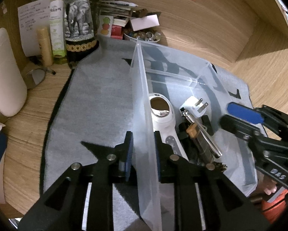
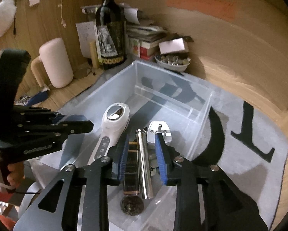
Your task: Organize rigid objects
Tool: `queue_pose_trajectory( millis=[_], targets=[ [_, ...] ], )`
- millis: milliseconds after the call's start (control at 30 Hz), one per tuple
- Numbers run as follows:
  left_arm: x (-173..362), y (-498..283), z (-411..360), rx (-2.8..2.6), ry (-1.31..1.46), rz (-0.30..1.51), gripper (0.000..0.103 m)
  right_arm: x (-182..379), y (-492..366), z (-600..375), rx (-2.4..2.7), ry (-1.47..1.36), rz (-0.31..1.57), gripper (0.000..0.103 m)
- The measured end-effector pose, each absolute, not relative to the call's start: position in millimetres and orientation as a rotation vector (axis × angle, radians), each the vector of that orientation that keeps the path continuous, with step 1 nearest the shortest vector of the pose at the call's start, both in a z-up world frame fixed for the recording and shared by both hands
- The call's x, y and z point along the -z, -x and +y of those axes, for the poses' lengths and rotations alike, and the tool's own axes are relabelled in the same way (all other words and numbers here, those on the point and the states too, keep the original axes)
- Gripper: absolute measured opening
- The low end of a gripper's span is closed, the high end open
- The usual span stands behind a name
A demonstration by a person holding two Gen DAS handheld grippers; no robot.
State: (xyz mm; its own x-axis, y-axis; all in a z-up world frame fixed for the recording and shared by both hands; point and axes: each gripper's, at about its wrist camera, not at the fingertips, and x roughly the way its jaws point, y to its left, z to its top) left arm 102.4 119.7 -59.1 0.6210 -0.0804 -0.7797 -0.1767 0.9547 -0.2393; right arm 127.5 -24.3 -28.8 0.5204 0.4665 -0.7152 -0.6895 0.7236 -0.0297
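A clear plastic bin stands on a grey mat. It holds a white handheld device with an oval mirrored head, a white plug adapter, a silver metal cylinder, a dark amber bottle and a dark round piece. My left gripper straddles the bin's left wall, its pads just off it. Above the bin's right side my right gripper is open and holds nothing; the cylinder and bottle lie below its fingers.
The grey mat with black letters lies on a wooden desk. Behind the bin stand a wine bottle with an elephant label, stacked books and a bowl of beads. A white roll is at the left.
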Motion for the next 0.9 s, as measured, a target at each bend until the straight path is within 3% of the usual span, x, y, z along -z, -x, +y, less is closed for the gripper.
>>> queue_pose_trajectory(
  millis=[100, 300, 367, 500, 667, 700, 767, 900],
  targets=[
    [50.3, -95.6, 120.6, -0.084, 0.278, 0.874, 0.030, 17.4, -119.9, -35.5, -0.703, 0.292, 0.712, 0.039],
    [18.7, -71.1, 111.3, -0.121, 0.192, 0.757, 0.039, -0.3, -104.6, -56.8, -0.681, 0.231, 0.653, 0.041],
    [10.1, -63.3, 106.8, -0.106, 0.185, 0.720, 0.048, -4.2, -97.6, -63.5, -0.667, 0.213, 0.629, 0.048],
    [-5.4, -45.0, 89.1, -0.084, 0.141, 0.641, 0.051, -13.1, -76.6, -77.7, -0.618, 0.200, 0.554, 0.057],
    [-22.7, -18.7, 59.0, -0.058, 0.069, 0.526, 0.071, -22.5, -48.8, -96.9, -0.560, 0.166, 0.459, 0.084],
    [-26.7, -10.9, 51.4, -0.056, 0.050, 0.489, 0.074, -24.3, -42.5, -101.1, -0.542, 0.163, 0.436, 0.085],
    [-31.7, -1.5, 41.9, -0.056, 0.029, 0.441, 0.089, -26.4, -32.8, -107.8, -0.515, 0.163, 0.408, 0.089],
    [-40.1, 21.6, 24.5, -0.064, 0.009, 0.332, 0.100, -28.2, -13.4, -121.8, -0.461, 0.141, 0.344, 0.103]
  ],
)
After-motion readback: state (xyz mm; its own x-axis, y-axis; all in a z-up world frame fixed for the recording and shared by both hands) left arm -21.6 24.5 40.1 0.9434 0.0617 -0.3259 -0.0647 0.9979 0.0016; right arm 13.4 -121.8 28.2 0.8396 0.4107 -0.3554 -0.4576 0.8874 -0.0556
